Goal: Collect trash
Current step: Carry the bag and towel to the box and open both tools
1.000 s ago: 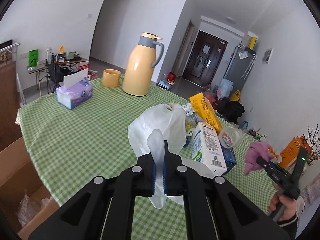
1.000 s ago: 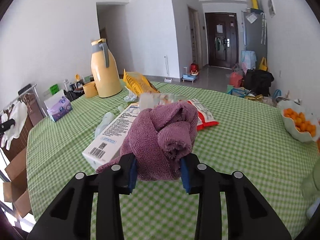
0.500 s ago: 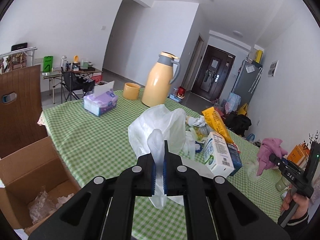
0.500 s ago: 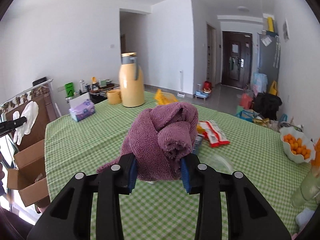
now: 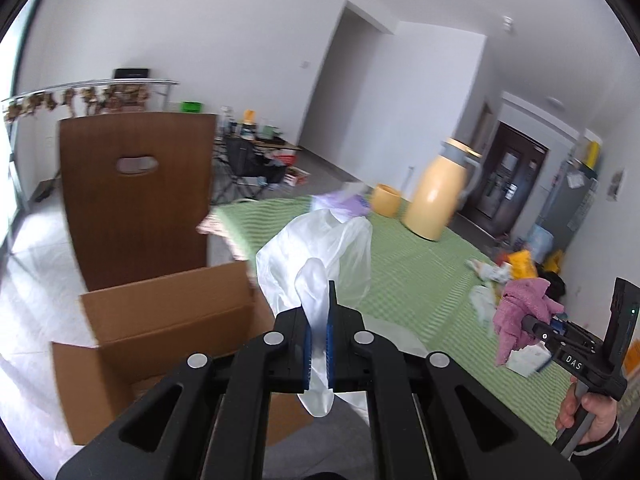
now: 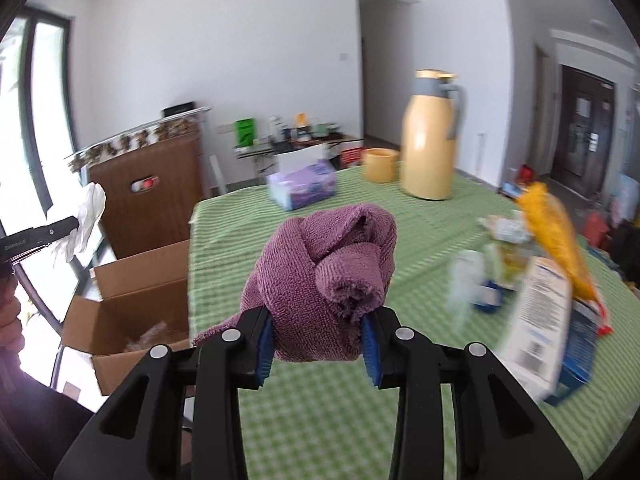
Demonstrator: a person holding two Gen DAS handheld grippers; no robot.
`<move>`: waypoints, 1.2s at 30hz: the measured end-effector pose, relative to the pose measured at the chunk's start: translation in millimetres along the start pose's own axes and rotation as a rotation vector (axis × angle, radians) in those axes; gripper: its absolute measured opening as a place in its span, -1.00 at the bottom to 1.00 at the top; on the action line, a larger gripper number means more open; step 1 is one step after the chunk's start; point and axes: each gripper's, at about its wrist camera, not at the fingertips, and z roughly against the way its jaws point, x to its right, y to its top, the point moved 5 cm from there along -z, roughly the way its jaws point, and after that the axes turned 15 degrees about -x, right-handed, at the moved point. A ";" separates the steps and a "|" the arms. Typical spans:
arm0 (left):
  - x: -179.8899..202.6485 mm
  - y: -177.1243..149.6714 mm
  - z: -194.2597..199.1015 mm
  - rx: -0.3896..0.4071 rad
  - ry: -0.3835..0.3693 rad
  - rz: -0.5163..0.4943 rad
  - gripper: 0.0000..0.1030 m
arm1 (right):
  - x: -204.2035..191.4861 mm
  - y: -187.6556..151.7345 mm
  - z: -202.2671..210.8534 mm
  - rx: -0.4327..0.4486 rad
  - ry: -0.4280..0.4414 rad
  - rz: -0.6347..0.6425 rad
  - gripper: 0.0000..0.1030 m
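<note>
- Between the pressed-together fingers of the left gripper (image 5: 319,340), a thin white translucent plastic bag (image 5: 320,248) is pinched; a fold of it passes down through the blue pads (image 5: 306,354) and hangs out below them, while the rest billows up and forward beyond the fingertips.
- Below and to the left of that bag sits an open brown cardboard box (image 5: 168,320) on the floor, beside the edge of the green checked surface (image 5: 416,272); a brown wooden chair back (image 5: 136,196) stands behind the box.
- Held off the surface, the right gripper (image 6: 318,344) clamps a bunched purple terry cloth (image 6: 328,276) between its half-closed fingers; the cloth fills the gap between the pads and bulges above them, with one corner trailing out past the left finger.
- On the surface to the right lie a white milk carton (image 6: 536,324), a yellow snack packet (image 6: 556,236) and blurred crumpled wrappers (image 6: 504,228), close together.
- Farther back stand a tall yellow thermos jug (image 6: 430,136), a yellow cup (image 6: 380,165) just beside it, and a purple tissue pack (image 6: 302,186).
</note>
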 end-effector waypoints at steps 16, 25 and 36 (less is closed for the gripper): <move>-180.8 -37.7 -42.4 -0.165 0.226 0.247 -0.96 | -210.6 39.8 -202.0 -0.336 0.246 0.381 -0.29; -208.1 -60.0 -109.3 -0.353 0.196 0.281 -0.96 | -242.5 30.1 -277.5 -0.459 0.114 0.485 -0.13; -219.5 -58.4 -146.0 -0.386 0.247 0.284 0.04 | -229.2 58.3 -271.4 -0.375 0.092 0.434 0.16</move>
